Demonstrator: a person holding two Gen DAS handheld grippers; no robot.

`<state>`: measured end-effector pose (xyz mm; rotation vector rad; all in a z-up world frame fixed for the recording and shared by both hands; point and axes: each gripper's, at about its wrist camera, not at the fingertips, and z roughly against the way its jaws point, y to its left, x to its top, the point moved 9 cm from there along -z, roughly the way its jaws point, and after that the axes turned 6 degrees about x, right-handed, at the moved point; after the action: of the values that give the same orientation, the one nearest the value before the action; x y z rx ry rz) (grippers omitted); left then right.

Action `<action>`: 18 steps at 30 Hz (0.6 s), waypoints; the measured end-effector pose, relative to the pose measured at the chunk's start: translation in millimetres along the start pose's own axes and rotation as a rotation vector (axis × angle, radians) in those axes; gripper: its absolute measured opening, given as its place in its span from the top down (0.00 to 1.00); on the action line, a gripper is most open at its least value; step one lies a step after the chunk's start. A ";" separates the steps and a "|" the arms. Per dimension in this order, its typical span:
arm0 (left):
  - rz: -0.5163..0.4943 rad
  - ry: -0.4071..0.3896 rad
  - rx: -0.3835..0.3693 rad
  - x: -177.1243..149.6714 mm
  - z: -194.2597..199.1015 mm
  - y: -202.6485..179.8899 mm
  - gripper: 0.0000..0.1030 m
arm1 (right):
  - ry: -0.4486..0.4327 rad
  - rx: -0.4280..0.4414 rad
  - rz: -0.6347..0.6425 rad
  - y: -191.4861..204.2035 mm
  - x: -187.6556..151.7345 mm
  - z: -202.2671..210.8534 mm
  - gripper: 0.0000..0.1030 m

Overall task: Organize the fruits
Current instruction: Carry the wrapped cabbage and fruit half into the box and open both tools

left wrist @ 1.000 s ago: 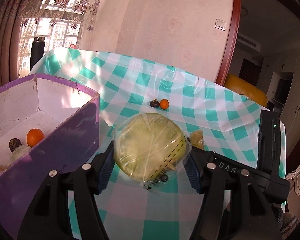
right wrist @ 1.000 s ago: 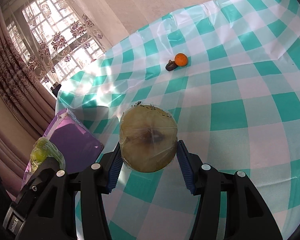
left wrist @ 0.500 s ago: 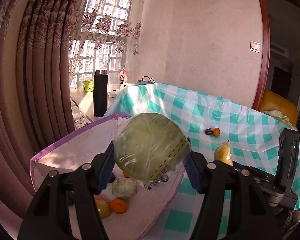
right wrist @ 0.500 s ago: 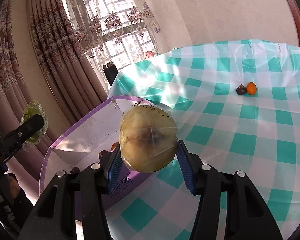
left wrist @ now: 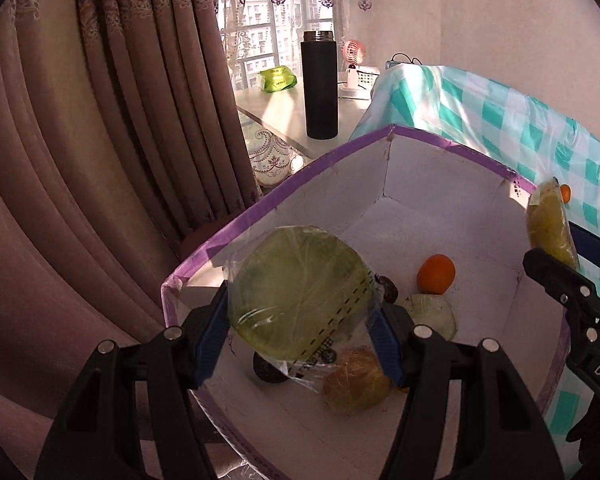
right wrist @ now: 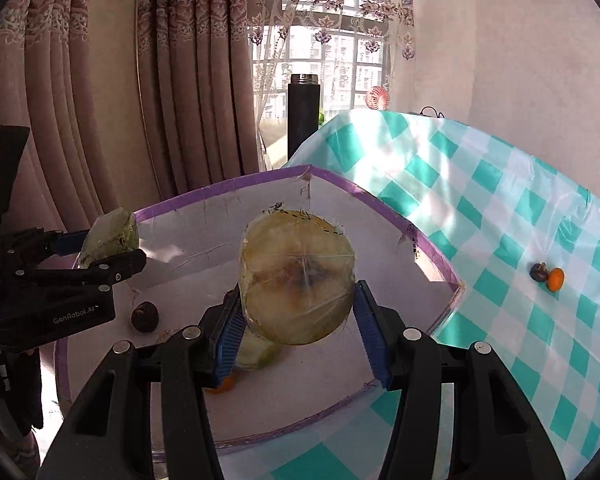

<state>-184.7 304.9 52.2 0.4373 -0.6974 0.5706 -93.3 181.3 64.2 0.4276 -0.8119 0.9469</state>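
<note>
My left gripper is shut on a plastic-wrapped green fruit half and hangs over the open purple-rimmed box. My right gripper is shut on a wrapped yellow fruit half, also above the box, to the right of the left gripper. On the box's white floor lie an orange, a wrapped pale green piece, a yellowish fruit and a dark round fruit. A small orange and a dark fruit sit together on the checked tablecloth.
Heavy curtains hang close behind and left of the box. A tall black flask, a green packet and a small pink fan stand on a side table by the window.
Both grippers swung left from above the checked table to above the box, each still carrying its wrapped fruit. The box's inside has come into full view.
</note>
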 end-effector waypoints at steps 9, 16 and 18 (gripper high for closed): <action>-0.061 0.113 0.033 -16.6 -26.5 -2.3 0.38 | 0.254 -0.141 0.125 -1.0 -27.4 -52.8 0.49; -0.055 0.145 0.041 -18.8 -36.8 0.5 0.37 | 0.297 -0.176 0.139 -6.0 -37.0 -59.7 0.49; -0.047 0.152 0.043 -17.7 -37.9 1.1 0.36 | 0.297 -0.185 0.144 -6.2 -38.0 -59.2 0.41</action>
<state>-178.5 320.6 13.9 0.4448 -0.5292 0.5687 -75.5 195.5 -2.6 0.0643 -0.6571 1.0296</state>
